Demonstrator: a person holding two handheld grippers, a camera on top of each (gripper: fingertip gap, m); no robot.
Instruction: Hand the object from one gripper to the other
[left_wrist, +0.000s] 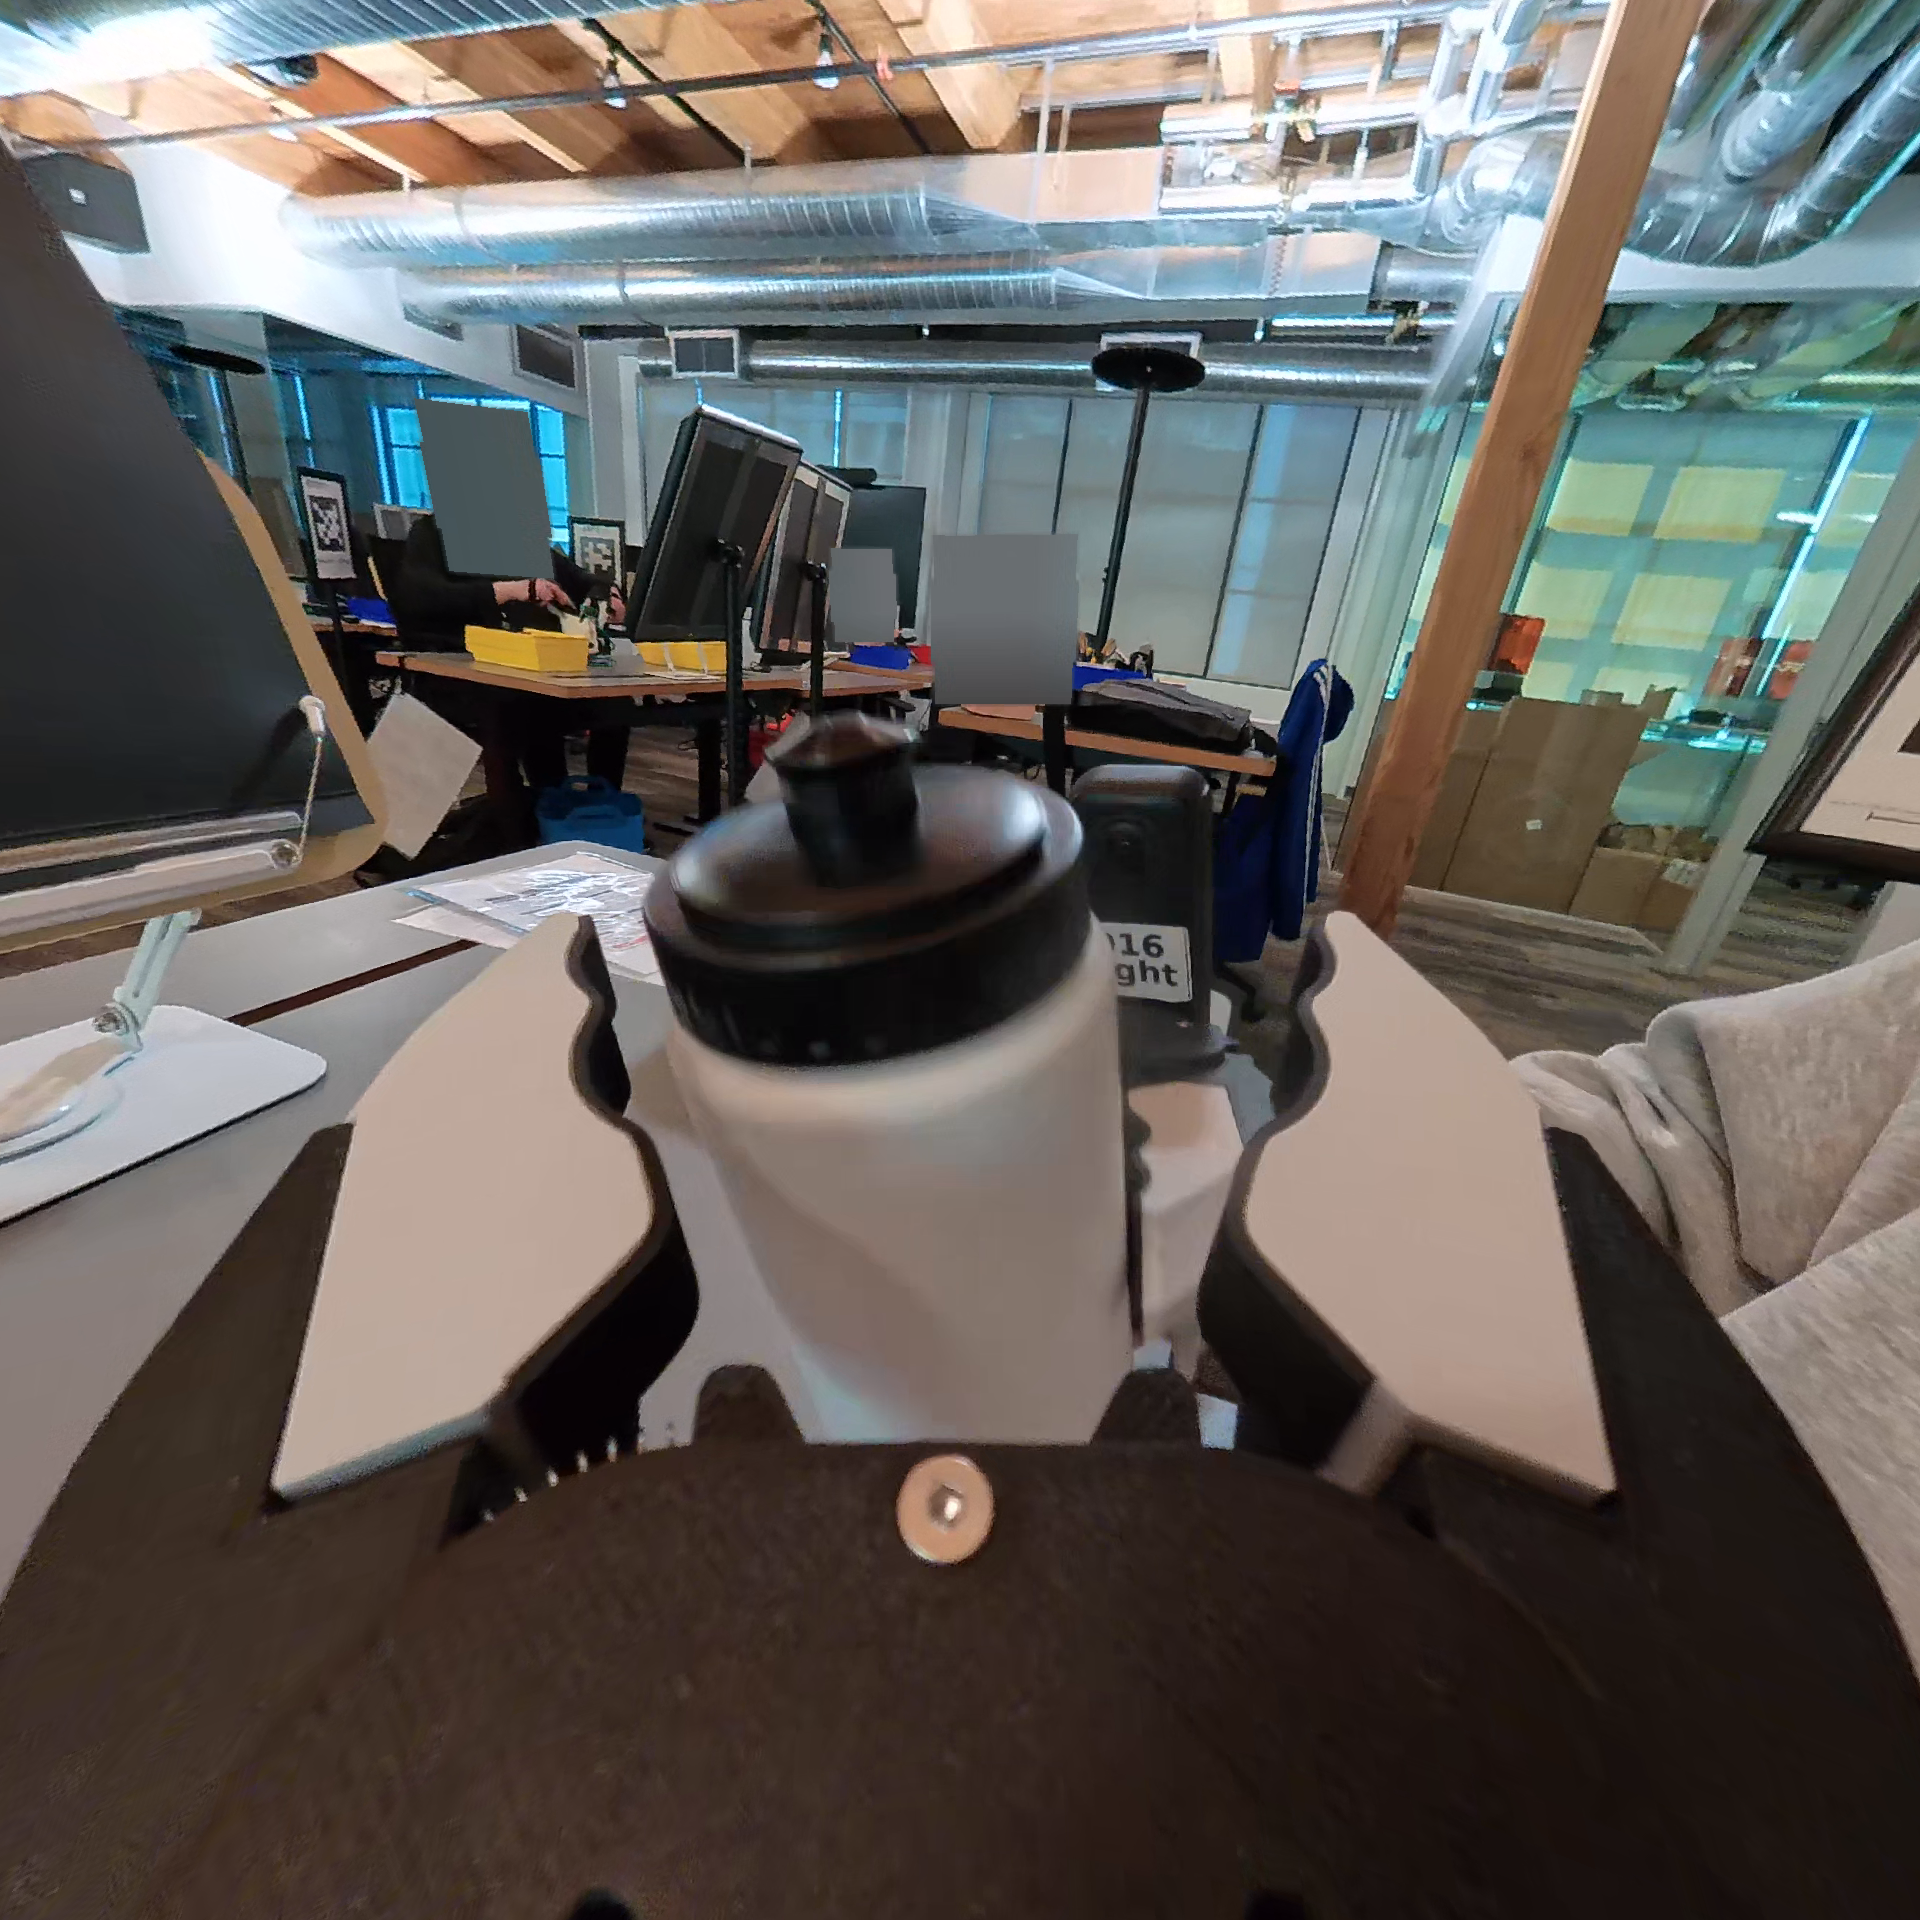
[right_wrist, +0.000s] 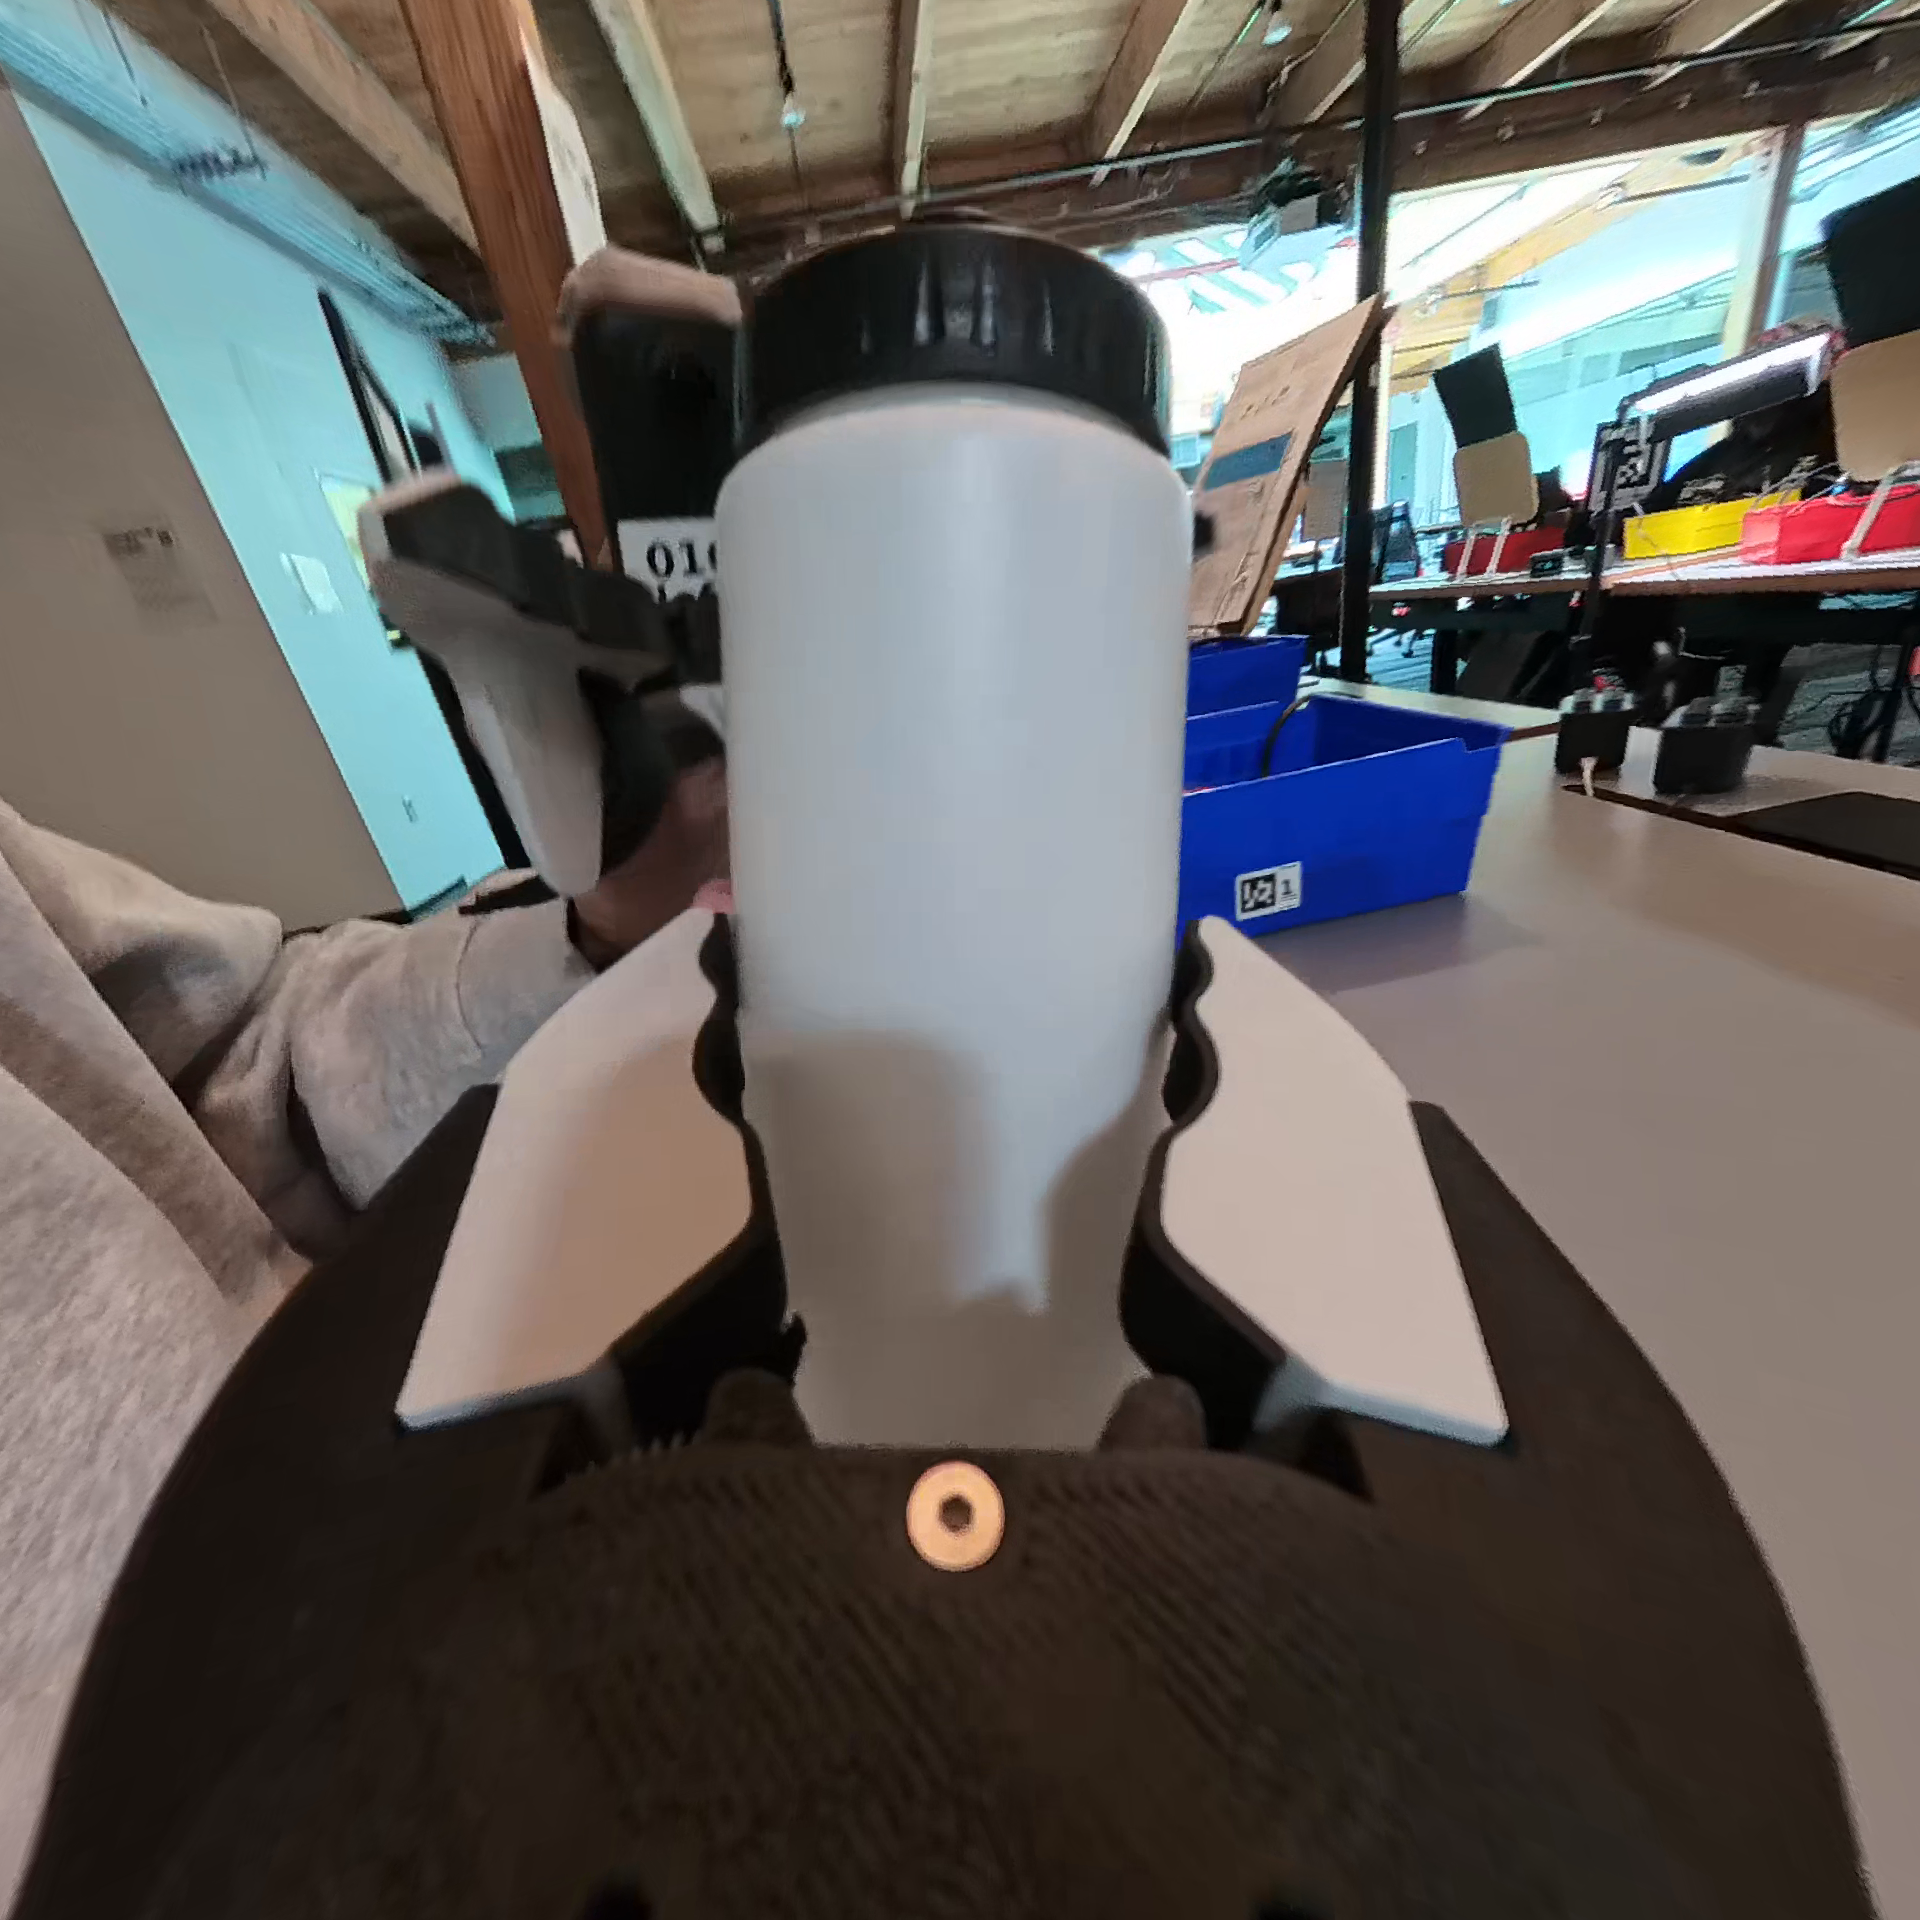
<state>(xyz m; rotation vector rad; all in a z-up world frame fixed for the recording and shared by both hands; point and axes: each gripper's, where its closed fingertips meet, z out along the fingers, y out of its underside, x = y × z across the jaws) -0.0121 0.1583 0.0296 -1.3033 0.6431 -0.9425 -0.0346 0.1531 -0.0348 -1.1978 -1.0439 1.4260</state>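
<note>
Here the right claw (right_wrist: 951, 997) clamps the white bottle (right_wrist: 951, 727) low on its body, upright, black cap on top. The left claw (left_wrist: 951, 997) stands spread around the same bottle (fingers apart from it), above the grey desk (right_wrist: 1558, 1039).
</note>
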